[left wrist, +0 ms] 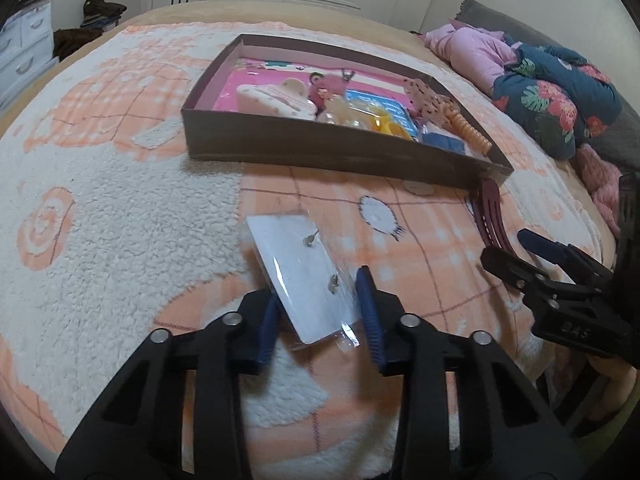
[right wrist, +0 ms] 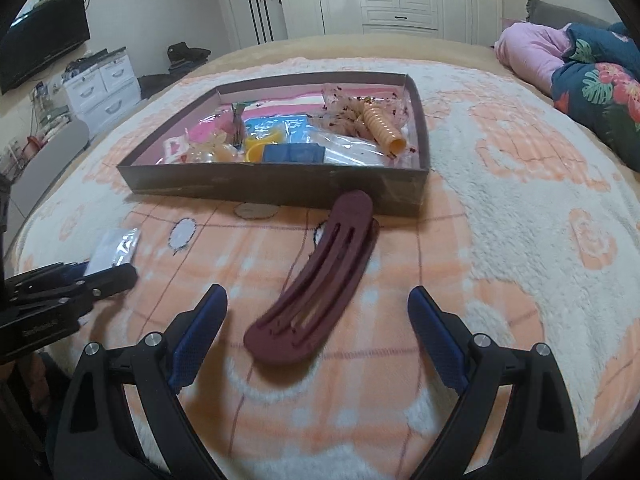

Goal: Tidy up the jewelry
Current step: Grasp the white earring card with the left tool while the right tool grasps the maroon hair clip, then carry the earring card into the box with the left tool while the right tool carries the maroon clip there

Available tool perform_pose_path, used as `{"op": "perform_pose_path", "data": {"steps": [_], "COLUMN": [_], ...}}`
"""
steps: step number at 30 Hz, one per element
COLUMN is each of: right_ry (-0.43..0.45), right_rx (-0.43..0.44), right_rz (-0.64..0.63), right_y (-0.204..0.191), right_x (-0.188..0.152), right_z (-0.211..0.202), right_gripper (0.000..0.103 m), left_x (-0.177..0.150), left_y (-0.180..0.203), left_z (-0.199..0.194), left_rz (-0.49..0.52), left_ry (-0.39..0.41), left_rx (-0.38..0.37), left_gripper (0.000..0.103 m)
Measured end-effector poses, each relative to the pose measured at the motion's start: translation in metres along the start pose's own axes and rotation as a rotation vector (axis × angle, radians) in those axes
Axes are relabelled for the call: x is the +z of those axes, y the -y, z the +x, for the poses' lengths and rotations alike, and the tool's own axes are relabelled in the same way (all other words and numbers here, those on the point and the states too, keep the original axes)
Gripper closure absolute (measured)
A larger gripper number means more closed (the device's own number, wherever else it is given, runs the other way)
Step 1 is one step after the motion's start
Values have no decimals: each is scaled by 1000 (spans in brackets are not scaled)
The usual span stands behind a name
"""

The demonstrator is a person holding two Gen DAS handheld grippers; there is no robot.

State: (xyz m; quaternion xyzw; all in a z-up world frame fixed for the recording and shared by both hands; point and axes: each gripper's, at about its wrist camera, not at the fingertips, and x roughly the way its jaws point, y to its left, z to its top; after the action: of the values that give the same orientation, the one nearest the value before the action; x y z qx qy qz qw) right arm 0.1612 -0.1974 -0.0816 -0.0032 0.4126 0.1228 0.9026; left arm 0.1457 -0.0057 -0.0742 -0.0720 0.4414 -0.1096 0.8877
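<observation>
A white earring card in a clear plastic bag [left wrist: 308,276] lies on the orange and white blanket, and my left gripper [left wrist: 320,308] is shut on it, its blue pads pressing the card's two sides. The same bag [right wrist: 116,248] pokes out of the left gripper [right wrist: 108,274] at the left of the right wrist view. A dark red hair clip [right wrist: 320,280] lies flat in front of the brown box [right wrist: 260,184]. My right gripper [right wrist: 316,294] stands open, a finger on each side of the clip's near end, touching nothing. In the left wrist view the clip [left wrist: 490,216] and the right gripper [left wrist: 506,246] are at the right.
The shallow brown box [left wrist: 320,148] holds several hair accessories and packets, among them an orange spiral tie [right wrist: 384,128]. A pile of pink and floral bedding [left wrist: 552,96] lies at the bed's right side. White drawers [right wrist: 100,84] and wardrobes stand beyond the bed.
</observation>
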Motion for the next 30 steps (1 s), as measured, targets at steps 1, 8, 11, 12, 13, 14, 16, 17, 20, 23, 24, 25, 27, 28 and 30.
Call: {"op": "perform_pose_path", "data": {"steps": [1,8,11,12,13,14,16,17,20,23,24,25,27,28,30], "right_ry": [-8,-15,13,21,27,34,44,50,58,69,74,80,87,90,97], "right_rx": [-9,-66,-59,-23,-5,0,13,23,47,60,67,76,88,96,102], "right_rz": [-1,-67,-108,-104,-99,-99,-94,-88,-93,-121,-127,-131,-136,-136,-136], "right_y": [-1,-19,-24,-22,-20,-19,-16,-15,-16,-21,-22,-24,-25,-25,-25], "right_x": [2,8,2,0,-1,-3,-3,-2,-3,-8,-8,-10,-12,-13,-15], "right_z": [3,20,16,14,12,10,6,3,-5,-13,-15,-18,-23,-26,-31], "right_gripper": [15,42,56,61,67,68,70,73,74,75,75,75,75,75,75], "left_x": [0,2,2,2,2,2,1,1,0,0,-1,-1,-2,-2,-2], "left_y": [-2,-7,-7,-7,-7,-6,-6,-5,-5,-4,-4,-3,-1,1,2], "left_z": [0,-1,-2,-3,-4,-5,-5,-6,-8,-9,-10,-11,-15,-17,-19], "left_rz": [-6,-15,-19,-18,-16,-15,-14,-14,-11,-10,-9,-8,-1,2,2], "left_ry": [1,11,18,20,23,24,26,27,30,31,32,35,41,43,47], "left_rx": [-5,-24,-32,-34,-35,-35,-38,-38,-41,-42,-42,-44,-45,-46,-50], "left_gripper": [79,83,83,83,83,83,83,83,83,83,83,83,83,83,83]}}
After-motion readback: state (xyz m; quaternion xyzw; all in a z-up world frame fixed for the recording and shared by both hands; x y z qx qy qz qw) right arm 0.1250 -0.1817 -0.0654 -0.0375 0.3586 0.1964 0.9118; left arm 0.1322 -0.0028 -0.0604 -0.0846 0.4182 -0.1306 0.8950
